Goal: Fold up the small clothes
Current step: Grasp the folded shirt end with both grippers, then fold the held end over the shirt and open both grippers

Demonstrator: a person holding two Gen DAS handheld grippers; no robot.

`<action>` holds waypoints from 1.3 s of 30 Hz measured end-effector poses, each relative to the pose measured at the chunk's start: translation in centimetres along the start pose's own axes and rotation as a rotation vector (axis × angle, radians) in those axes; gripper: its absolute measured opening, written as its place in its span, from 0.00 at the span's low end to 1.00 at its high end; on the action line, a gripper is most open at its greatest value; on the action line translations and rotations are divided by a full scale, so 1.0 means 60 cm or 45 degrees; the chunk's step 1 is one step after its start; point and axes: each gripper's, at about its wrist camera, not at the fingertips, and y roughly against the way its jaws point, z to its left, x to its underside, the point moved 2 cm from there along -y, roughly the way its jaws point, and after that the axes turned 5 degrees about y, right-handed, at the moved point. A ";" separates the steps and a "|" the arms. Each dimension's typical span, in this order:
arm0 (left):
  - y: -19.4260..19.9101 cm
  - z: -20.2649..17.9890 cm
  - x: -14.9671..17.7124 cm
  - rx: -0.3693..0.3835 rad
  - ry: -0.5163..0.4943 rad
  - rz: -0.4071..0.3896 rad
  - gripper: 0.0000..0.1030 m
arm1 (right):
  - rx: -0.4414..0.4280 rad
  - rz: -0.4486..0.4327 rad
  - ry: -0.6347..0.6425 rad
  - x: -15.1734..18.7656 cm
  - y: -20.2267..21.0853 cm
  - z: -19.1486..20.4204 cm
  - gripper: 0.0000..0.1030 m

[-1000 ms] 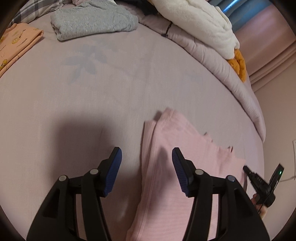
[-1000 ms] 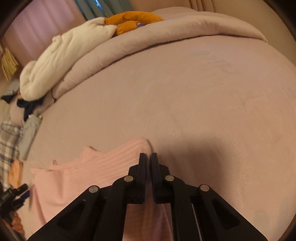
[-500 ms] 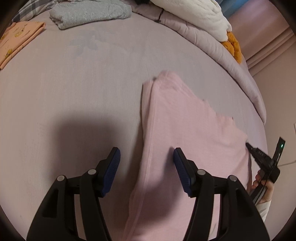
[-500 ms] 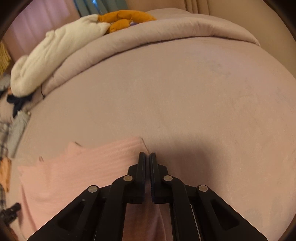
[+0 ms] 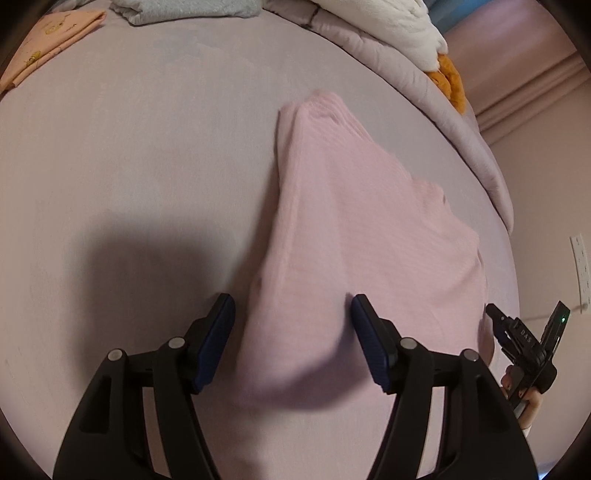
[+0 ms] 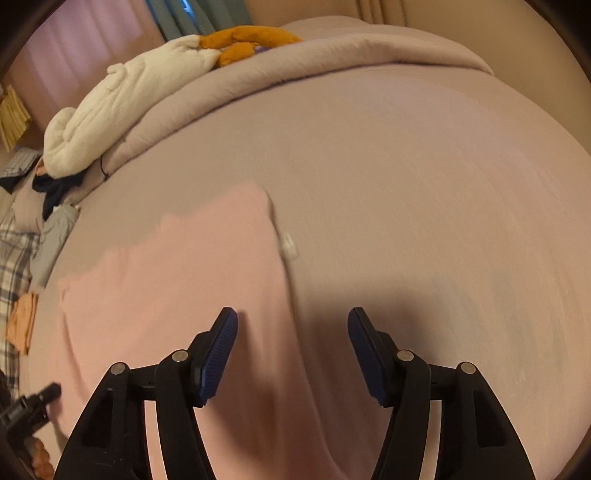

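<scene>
A pale pink ribbed garment [image 5: 354, 236] lies folded flat on the mauve bed sheet [image 5: 129, 166]. My left gripper [image 5: 291, 306] hovers over its left edge, jaws opening, the cloth below them but not pinched. In the right wrist view the same pink garment [image 6: 177, 295] spreads to the left, a small white tag [image 6: 289, 246] at its right edge. My right gripper [image 6: 291, 319] is opening above that right edge, nothing clamped between its blue pads. The right gripper [image 5: 524, 343] also shows at the lower right of the left wrist view.
A rolled mauve duvet [image 6: 295, 74] with a white blanket [image 6: 122, 110] and an orange cloth [image 6: 251, 40] lines the far side. Folded grey clothing [image 5: 184, 11] and a peach garment [image 5: 48, 40] lie at the far left. A wall [image 5: 546, 184] lies past the bed's right edge.
The right gripper, shut on the pink cloth's edge before, has let go and opened. Both grippers drew back, so more of the flat garment shows. The left jaws widened slightly.
</scene>
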 end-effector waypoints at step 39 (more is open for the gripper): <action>0.029 -0.004 0.120 -0.047 -0.097 0.042 0.20 | -0.101 -0.049 -0.163 0.117 0.079 -0.054 0.10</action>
